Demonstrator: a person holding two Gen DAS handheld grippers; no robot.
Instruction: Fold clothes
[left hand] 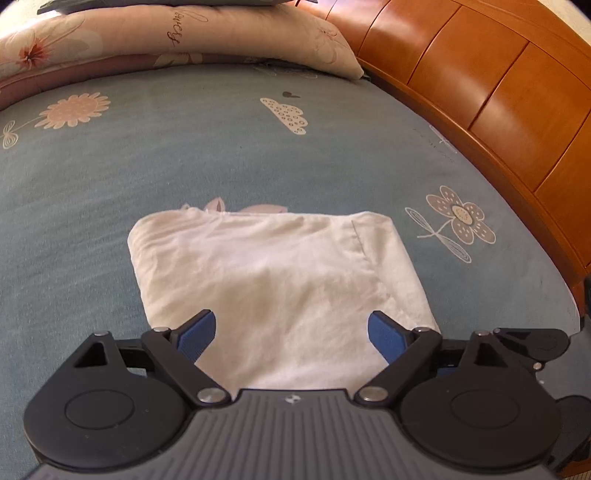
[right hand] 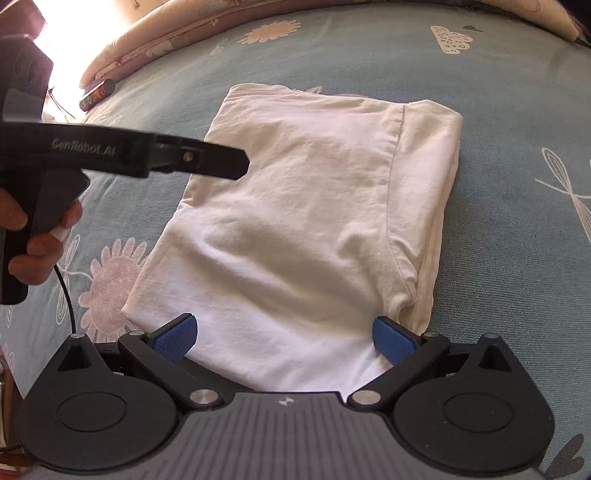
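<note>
Blue pads (right hand: 175, 338) of the right gripper (right hand: 284, 338) stand wide apart and hold nothing. The left gripper (left hand: 291, 332) is wide apart too, empty. Both hang over the near edge of the folded white shirt (right hand: 306, 221), which lies flat on the blue flowered bedsheet (left hand: 184, 147). At nine o'clock a hand (right hand: 33, 240) holds the left gripper's handle. Pillows (left hand: 184, 33) lie at twelve o'clock, a wooden headboard (left hand: 498, 92) at two.

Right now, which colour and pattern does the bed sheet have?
The bed sheet is blue-grey with pink flowers and cloud prints, clearest in the left wrist view.
</note>
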